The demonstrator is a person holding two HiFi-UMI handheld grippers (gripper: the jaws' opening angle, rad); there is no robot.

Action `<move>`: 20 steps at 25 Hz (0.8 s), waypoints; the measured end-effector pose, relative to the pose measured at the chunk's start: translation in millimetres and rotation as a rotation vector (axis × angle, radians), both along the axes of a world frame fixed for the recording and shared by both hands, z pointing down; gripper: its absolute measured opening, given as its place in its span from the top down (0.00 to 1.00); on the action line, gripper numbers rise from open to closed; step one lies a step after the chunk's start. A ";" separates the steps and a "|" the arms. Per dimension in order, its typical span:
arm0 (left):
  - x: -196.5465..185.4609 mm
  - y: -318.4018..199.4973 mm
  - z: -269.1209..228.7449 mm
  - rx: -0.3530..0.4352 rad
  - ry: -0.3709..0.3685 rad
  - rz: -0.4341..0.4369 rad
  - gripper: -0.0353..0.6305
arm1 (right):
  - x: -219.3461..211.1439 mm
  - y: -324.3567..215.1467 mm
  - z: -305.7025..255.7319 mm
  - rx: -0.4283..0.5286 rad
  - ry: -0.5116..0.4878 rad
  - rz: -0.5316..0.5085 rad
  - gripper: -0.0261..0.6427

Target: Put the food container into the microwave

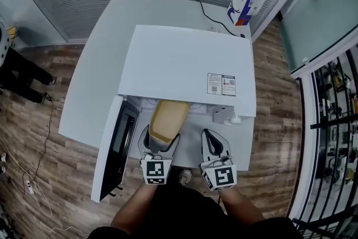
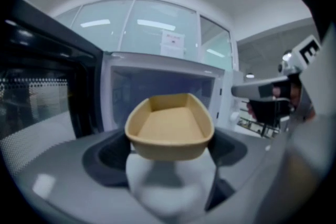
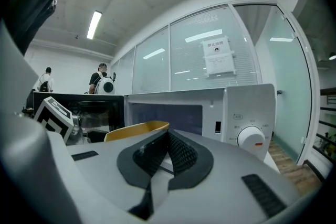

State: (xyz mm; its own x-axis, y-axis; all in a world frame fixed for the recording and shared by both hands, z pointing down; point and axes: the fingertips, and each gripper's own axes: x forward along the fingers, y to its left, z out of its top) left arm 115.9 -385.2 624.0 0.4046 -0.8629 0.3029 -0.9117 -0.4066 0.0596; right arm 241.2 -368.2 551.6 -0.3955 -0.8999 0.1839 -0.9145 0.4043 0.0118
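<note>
A tan, empty food container [image 1: 168,118] [image 2: 169,126] is held level in front of the open white microwave [image 1: 187,67] [image 2: 163,89]. My left gripper [image 1: 158,145] [image 2: 169,157] is shut on the container's near end, its far end at the mouth of the cavity. The microwave door [image 1: 114,145] stands swung out to the left. My right gripper [image 1: 215,148] [image 3: 167,157] hangs just to the right of the container, jaws shut with nothing between them. The container's rim [image 3: 137,130] shows at its left in the right gripper view.
The microwave sits on a white table [image 1: 92,81]. A blue and white carton [image 1: 246,4] stands at the table's far right corner, with a black cable [image 1: 215,22] beside it. The microwave's dial [image 3: 252,139] faces my right gripper. Two people stand in the distance [image 3: 102,78].
</note>
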 end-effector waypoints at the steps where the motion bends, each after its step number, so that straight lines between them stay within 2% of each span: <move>1: -0.7 -5.9 2.6 -0.002 -0.002 -0.003 0.26 | -0.8 -2.7 3.3 -0.006 0.001 -0.001 0.96; 10: -0.4 -51.5 27.3 -0.023 -0.012 -0.022 0.26 | -8.6 -22.1 31.9 -0.049 0.002 -0.002 0.96; 16: 9.1 -79.8 37.0 -0.017 -0.104 -0.018 0.26 | -10.2 -34.3 38.6 -0.068 0.013 0.002 0.96; 20: 15.1 -95.1 37.8 -0.010 -0.123 -0.044 0.26 | -8.3 -40.1 42.7 -0.069 0.007 0.013 0.96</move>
